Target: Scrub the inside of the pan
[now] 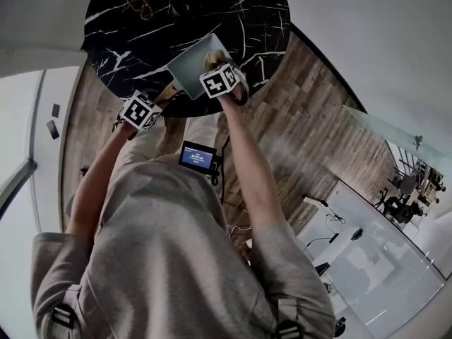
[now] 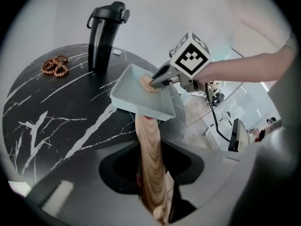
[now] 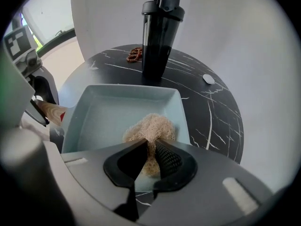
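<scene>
A pale blue square pan (image 1: 187, 68) (image 2: 136, 95) (image 3: 113, 109) rests near the front edge of the round black marble table (image 1: 134, 34). Its wooden handle (image 2: 148, 154) (image 3: 50, 111) runs back between the jaws of my left gripper (image 2: 151, 187) (image 1: 164, 94), which is shut on it. My right gripper (image 3: 149, 155) (image 1: 213, 61) (image 2: 154, 82) reaches into the pan from the right. It is shut on a beige fibrous scrubber (image 3: 151, 126) (image 2: 146, 83), which lies on the pan's floor near the right wall.
A tall black bottle (image 3: 159, 36) (image 2: 101, 36) stands on the table behind the pan. A brown bead bracelet (image 2: 53, 66) (image 3: 135, 54) lies further back, and a small white disc (image 3: 208, 79) to the right. Beyond the table's edge is wooden flooring (image 1: 304, 119).
</scene>
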`<act>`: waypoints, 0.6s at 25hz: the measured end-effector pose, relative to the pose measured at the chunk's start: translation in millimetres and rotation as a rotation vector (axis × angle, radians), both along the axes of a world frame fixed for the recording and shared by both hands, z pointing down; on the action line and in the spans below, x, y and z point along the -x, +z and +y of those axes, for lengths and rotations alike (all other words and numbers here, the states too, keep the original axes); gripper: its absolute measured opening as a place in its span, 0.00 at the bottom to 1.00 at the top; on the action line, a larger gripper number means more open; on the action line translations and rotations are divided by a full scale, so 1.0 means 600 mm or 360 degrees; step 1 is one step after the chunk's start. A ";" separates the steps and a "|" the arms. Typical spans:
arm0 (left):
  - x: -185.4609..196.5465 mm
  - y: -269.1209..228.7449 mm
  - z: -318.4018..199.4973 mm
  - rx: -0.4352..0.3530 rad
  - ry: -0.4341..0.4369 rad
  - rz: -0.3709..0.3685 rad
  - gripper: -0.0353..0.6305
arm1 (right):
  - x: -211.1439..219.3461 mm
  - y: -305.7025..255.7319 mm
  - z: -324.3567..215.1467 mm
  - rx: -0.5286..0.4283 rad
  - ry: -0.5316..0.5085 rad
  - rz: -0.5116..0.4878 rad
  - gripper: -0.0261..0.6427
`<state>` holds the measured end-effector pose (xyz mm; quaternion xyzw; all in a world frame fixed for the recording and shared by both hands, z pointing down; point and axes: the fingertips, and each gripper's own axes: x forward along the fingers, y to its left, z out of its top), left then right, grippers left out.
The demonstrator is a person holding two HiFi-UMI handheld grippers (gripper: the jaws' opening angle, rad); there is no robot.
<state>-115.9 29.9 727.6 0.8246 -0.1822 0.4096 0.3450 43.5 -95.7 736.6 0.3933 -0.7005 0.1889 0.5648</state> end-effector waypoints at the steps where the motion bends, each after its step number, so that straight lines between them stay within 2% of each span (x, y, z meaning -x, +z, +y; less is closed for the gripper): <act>1: 0.001 0.001 0.000 -0.0021 0.0013 -0.0006 0.26 | 0.006 0.001 -0.005 0.0010 -0.0010 -0.0007 0.14; 7: 0.000 -0.009 -0.008 -0.0099 0.0055 -0.0030 0.26 | 0.047 0.004 -0.041 0.0051 -0.0099 -0.0029 0.14; 15: 0.001 0.000 -0.001 -0.0084 0.0055 -0.0041 0.26 | 0.082 0.003 -0.053 0.0076 -0.0177 -0.0078 0.14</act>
